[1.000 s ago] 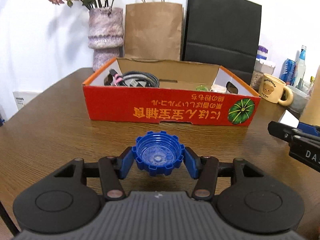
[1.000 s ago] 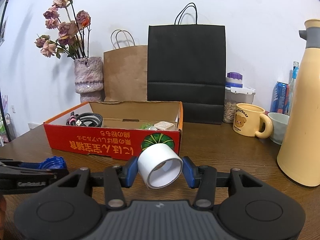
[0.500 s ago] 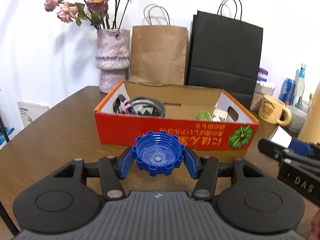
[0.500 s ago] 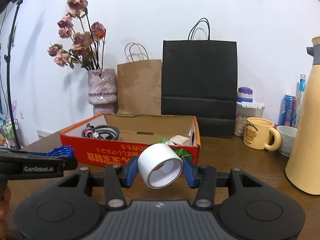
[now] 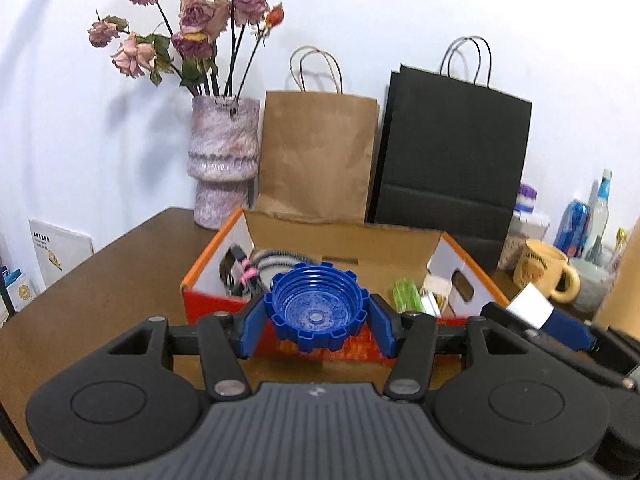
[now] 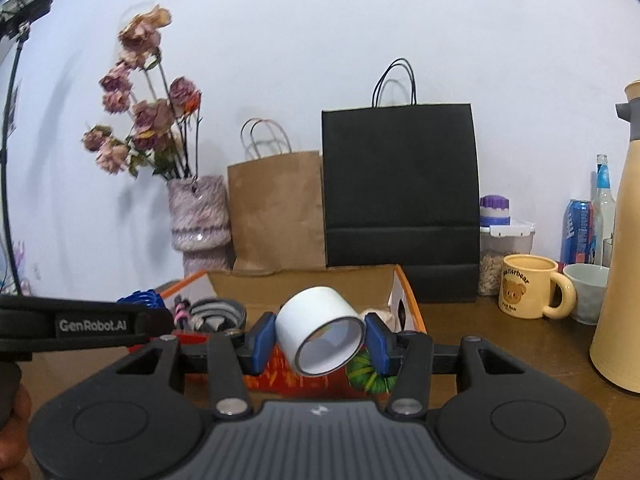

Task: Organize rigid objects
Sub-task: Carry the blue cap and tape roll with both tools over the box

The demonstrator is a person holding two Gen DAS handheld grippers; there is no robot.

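Observation:
My left gripper (image 5: 316,322) is shut on a blue ridged bottle cap (image 5: 316,308), held in the air above the near wall of the red cardboard box (image 5: 224,296). My right gripper (image 6: 320,340) is shut on a white tape roll (image 6: 320,330), also raised at the box's near wall (image 6: 412,312). The right gripper and tape roll (image 5: 532,305) show at the right of the left wrist view. The box holds a coiled grey cable (image 5: 276,260), a green item (image 5: 406,294) and a small white box (image 5: 434,298).
Behind the box stand a vase of dried roses (image 5: 224,168), a brown paper bag (image 5: 318,156) and a black paper bag (image 5: 452,152). To the right are a yellow bear mug (image 6: 528,292), a jar (image 6: 506,248), a can, a bottle, a pale bowl (image 6: 588,292) and a tall cream thermos (image 6: 624,248).
Both grippers have risen and moved toward the box, each keeping its object. The box now lies lower in both views, and its inside shows more.

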